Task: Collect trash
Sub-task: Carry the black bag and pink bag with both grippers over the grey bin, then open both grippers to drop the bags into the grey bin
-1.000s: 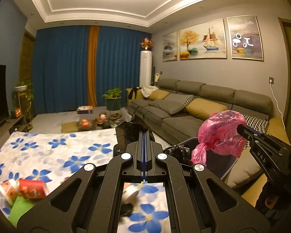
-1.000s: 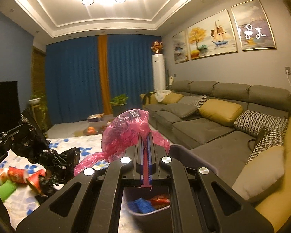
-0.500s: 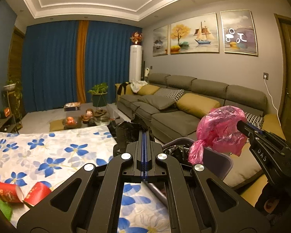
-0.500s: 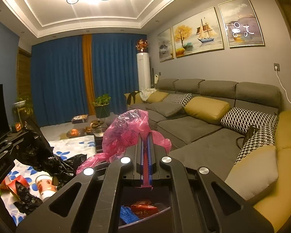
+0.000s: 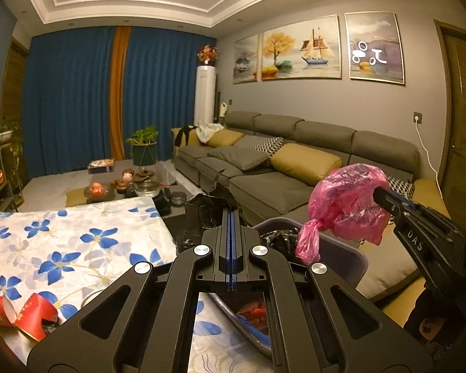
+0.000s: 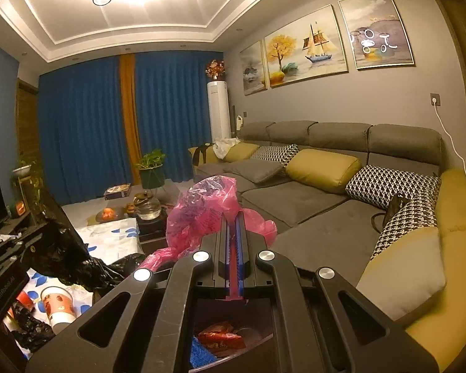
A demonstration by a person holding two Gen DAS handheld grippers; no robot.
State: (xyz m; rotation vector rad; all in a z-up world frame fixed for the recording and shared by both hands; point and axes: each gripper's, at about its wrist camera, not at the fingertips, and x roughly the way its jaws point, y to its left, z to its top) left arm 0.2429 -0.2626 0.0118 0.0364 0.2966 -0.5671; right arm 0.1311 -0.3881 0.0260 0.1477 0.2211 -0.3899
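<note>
The pink plastic bag (image 6: 208,214) hangs in the air above the grey bin (image 5: 351,248), pinched in the right gripper (image 6: 233,217), whose jaws are clamped together on its film; its knotted tail (image 5: 307,242) droops toward the bin's rim. Just beside it, the left gripper (image 5: 230,214) has its jaws pressed together on a black plastic bag (image 5: 202,214), whose crumpled bulk trails down over the bin's near edge and onto the table. Inside the bin lie a red snack wrapper (image 6: 220,337) and something blue (image 6: 202,354), seen between the right gripper's arms.

To the left of the bin, the flowered tablecloth (image 5: 77,248) carries two crushed red paper cups (image 5: 21,314) near its front edge; the right wrist view also shows a red-and-white paper cup (image 6: 57,307) lying on its side next to more black film.

Behind the cloth, a low tea table holds a glass teapot (image 6: 147,206) and a dish of orange fruit (image 5: 97,189). A potted plant (image 5: 144,147) stands before the blue curtains (image 5: 77,99). The grey sectional sofa (image 6: 310,199), with mustard and houndstooth cushions, runs along the right, right behind the bin.
</note>
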